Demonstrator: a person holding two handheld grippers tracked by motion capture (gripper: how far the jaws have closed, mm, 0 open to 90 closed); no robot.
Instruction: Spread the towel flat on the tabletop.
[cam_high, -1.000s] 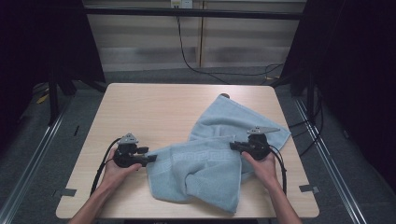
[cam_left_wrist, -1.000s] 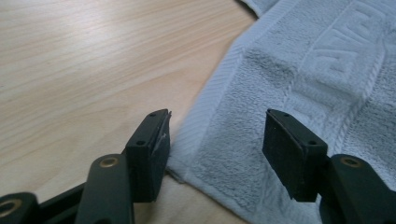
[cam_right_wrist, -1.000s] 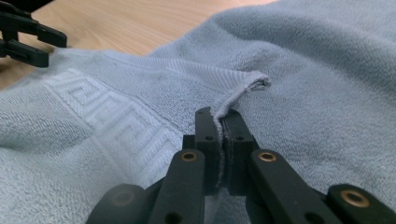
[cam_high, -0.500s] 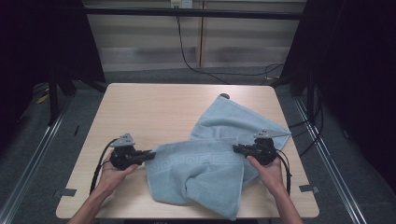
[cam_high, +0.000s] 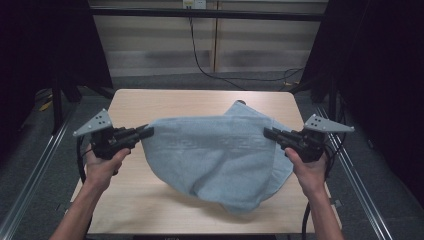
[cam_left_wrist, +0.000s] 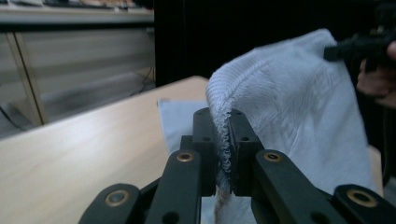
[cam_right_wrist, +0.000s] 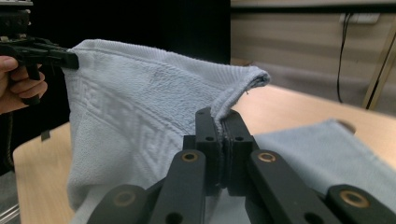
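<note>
A light blue towel (cam_high: 215, 150) hangs stretched between my two grippers above the wooden table (cam_high: 200, 102), its lower part sagging onto the tabletop. My left gripper (cam_high: 147, 131) is shut on the towel's left top corner; in the left gripper view the hem (cam_left_wrist: 224, 140) is pinched between the jaws of that gripper (cam_left_wrist: 223, 116). My right gripper (cam_high: 268, 133) is shut on the right top corner, and the towel's edge (cam_right_wrist: 233, 100) is clamped in its jaws (cam_right_wrist: 223, 116). The far end of the towel (cam_right_wrist: 327, 149) lies on the table.
A hand holds each gripper from the table's near side. Metal rails (cam_high: 40, 165) run along both sides of the table. Black curtains stand left and right, and a cable (cam_high: 200, 55) hangs down the pale back wall.
Both hands have risen and lifted the towel's near edge off the table. The towel lay crumpled flat before; it now hangs taut between the grippers.
</note>
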